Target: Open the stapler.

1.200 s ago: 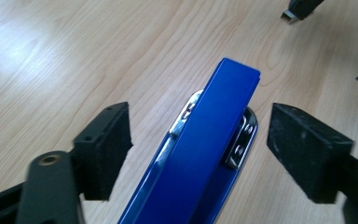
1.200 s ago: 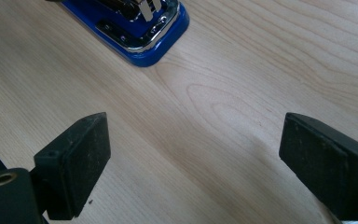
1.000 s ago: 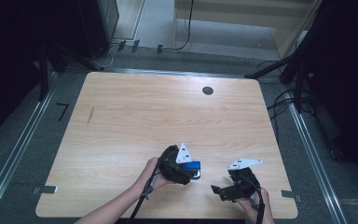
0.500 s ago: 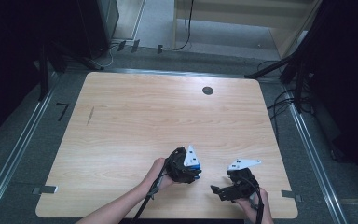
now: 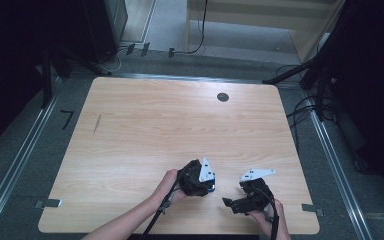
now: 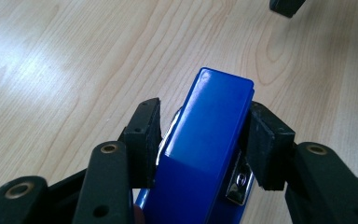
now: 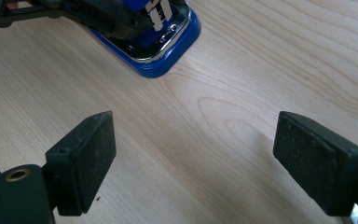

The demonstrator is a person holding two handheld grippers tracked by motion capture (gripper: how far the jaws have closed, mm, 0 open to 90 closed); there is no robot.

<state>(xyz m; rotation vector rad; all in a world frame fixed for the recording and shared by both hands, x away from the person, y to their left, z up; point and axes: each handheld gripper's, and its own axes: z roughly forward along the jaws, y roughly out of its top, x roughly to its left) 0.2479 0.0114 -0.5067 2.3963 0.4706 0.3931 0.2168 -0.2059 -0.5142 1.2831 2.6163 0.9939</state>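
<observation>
A blue stapler [image 6: 200, 140] with a chrome base lies on the wooden table [image 5: 180, 125] near the front edge. My left gripper [image 6: 205, 121] straddles it and its jaws have just been closing. Both black pads [image 6: 142, 135] now press on the stapler's sides. From the high view, the left gripper [image 5: 210, 185] covers most of the stapler [image 5: 212, 189]. My right gripper [image 7: 196, 140] stands open just to the right, low over bare wood, with nothing between its pads. Its view shows the stapler's front end [image 7: 163, 56] under the left gripper [image 7: 98, 14].
A round dark grommet hole [image 5: 223, 97] sits near the table's far edge, and a thin dark mark [image 5: 96, 124] lies at the left. Beyond the table are floor rails and cables. A tip of the right gripper [image 6: 286, 5] pokes into the left gripper view.
The left gripper has shifted slightly right and toward the front edge and closed over the stapler, hiding more of its blue. The right gripper has stayed put.
</observation>
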